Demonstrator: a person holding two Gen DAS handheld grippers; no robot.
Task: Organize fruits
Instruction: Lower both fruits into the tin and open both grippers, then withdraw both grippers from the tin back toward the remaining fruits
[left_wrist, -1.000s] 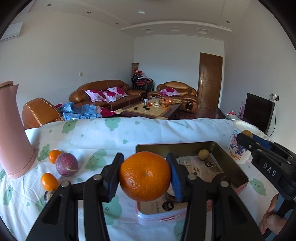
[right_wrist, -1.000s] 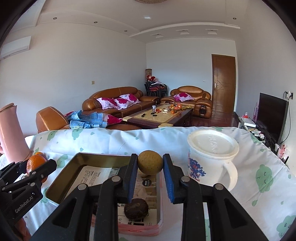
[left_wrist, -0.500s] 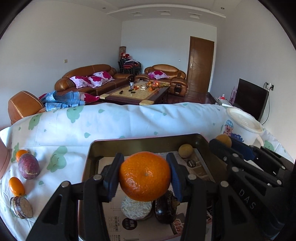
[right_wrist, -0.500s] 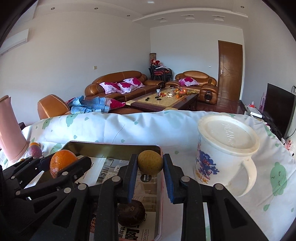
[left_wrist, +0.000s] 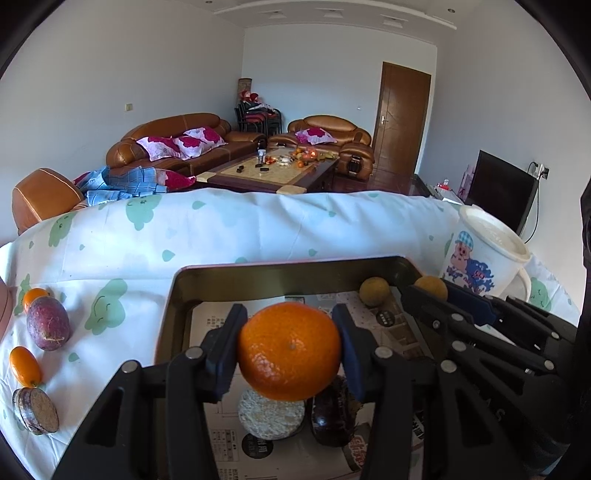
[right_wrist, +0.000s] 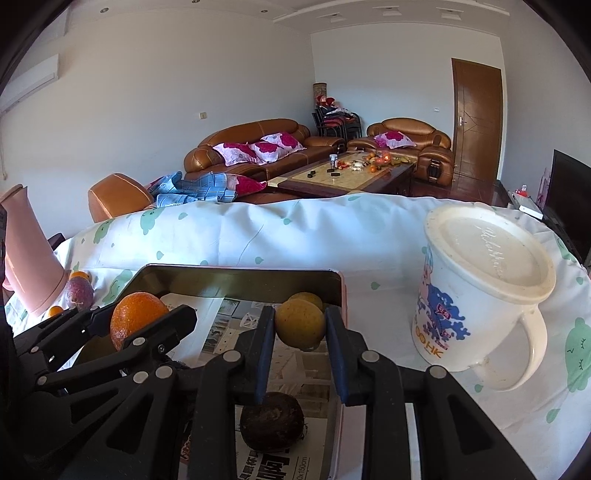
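- The left claw (left_wrist: 290, 356) pinches an orange (left_wrist: 289, 351) between its blue pads, side to side, and holds it in the air over the near left part of the tray (left_wrist: 258, 271).
- The right claw (right_wrist: 300, 325) pinches a small yellow fruit (right_wrist: 300, 324) the same way, over the tray's far right corner.
- The relation that counts is vertical: each fruit lies straight above the paper-lined tray floor, so the coming move is, I judge, a short drop or lowering and then a spreading of the pads.
- Below and just behind the orange sit a pale round slice (left_wrist: 270, 417) and a dark fruit (left_wrist: 332, 417); a release here could land the orange on them, so a spot to the left, on bare paper, looks safer.
- Under the right claw lies another dark fruit (right_wrist: 272, 421), nearer the camera than the yellow one; a second yellow fruit (right_wrist: 308, 297) rests in the corner just beyond it.
- How high each fruit hangs above the floor is hard to tell through the fisheye.
- The two claws sit side by side over the tray, near each other but apart; neither blocks the other's drop.
- Left of the tray, on the desk cloth, wait a purple fruit (left_wrist: 48, 323), two kumquats (left_wrist: 25, 365) and a cut half (left_wrist: 36, 410); the left claw is nearer to these.
- A lidded mug (right_wrist: 480, 295) stands right of the tray.
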